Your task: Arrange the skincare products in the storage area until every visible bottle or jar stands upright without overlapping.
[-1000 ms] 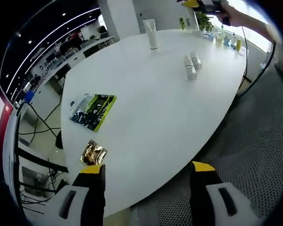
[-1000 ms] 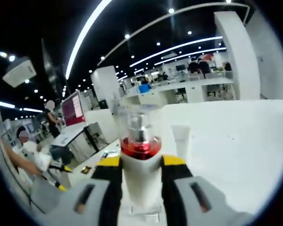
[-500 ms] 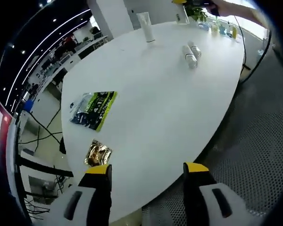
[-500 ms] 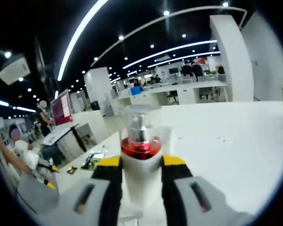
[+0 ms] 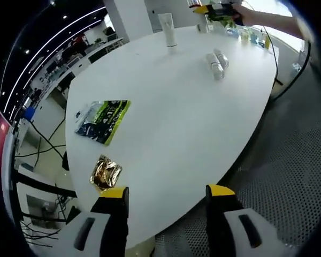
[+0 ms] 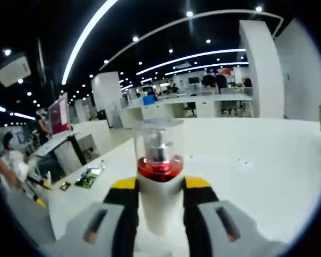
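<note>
My right gripper has its jaws clamped on a white pump bottle, one jaw on each side of the body. The bottle stands upright between them, its red collar and clear cap rising above the yellow jaw tips. Beyond it I see the white table, with a green packet lying flat far off to the left.

My left gripper has its jaws spread wide with nothing between them, hanging over the near table edge and the grey carpet. Just ahead of the left jaw lies a gold foil sachet, and further on the green packet. Two white bottles lie on their sides, touching each other, toward the far end. A white tube stands upright beyond them. At the far edge I see the right gripper held by a hand, near several small bottles.
</note>
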